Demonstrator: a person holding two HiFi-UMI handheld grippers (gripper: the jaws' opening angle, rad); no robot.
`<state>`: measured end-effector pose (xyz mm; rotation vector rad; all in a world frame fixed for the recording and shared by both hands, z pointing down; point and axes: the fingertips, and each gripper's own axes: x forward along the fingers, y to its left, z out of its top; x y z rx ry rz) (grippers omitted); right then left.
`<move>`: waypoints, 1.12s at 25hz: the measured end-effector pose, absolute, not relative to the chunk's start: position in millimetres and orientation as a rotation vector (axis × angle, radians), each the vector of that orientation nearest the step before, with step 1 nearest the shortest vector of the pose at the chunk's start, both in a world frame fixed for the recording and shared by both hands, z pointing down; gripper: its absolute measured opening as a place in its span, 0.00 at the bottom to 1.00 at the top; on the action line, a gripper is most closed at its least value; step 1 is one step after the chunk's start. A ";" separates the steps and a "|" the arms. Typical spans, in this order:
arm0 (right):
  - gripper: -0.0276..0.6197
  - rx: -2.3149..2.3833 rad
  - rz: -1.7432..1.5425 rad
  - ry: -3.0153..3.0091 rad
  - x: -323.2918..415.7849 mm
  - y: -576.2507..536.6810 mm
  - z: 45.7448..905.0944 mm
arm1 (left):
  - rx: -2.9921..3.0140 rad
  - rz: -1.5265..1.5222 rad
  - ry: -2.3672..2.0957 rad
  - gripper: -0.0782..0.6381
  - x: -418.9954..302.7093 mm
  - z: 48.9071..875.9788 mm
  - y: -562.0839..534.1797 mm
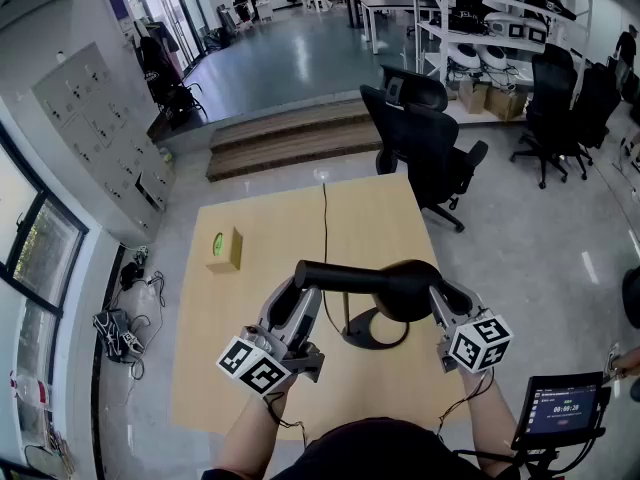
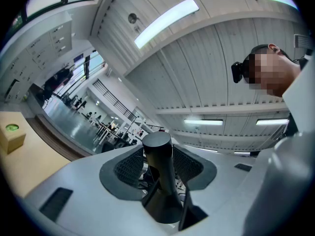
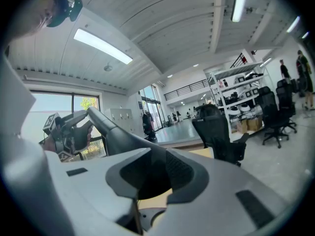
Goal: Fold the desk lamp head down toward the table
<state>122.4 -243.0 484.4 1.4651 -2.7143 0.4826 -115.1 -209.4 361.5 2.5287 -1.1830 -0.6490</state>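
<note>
Two hand-held grippers are holding one black desk lamp (image 1: 385, 286) over the light wooden counter (image 1: 220, 308), in the lower centre of the head view. The left hand-held gripper (image 1: 299, 288) is gripping the free end of the lamp head (image 1: 340, 277), a long dark bar that is lying almost level and pointing to the left of the frame. In the left gripper view this round end is sitting tightly between the two ribbed pads (image 2: 129, 167). The right hand-held gripper (image 1: 443, 298) is clamping the thicker, rounded part of the lamp at the right end of the bar, and in its own view the dark body is filling the gap between its jaws. The round lamp base (image 1: 375, 330) is resting on the counter just below the bar, between both grippers. A thin black cable (image 1: 324, 223) is running from the base toward the far edge of the counter. A small wooden box (image 1: 225, 250) with a green spot is standing well apart, at the left side of the counter.
</note>
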 end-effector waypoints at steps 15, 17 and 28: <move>0.17 1.450 0.522 -2.724 121.9 -246.6 494.5 | 2.530 -0.648 -1.191 0.35 -111.3 363.0 -213.6; 0.17 1.451 0.521 -2.726 119.7 -243.4 492.6 | 2.533 -0.649 -1.189 0.35 -113.4 361.1 -210.3; 0.17 1.440 0.557 -2.721 114.9 -239.9 495.6 | 2.535 -0.651 -1.182 0.35 -112.5 354.5 -208.5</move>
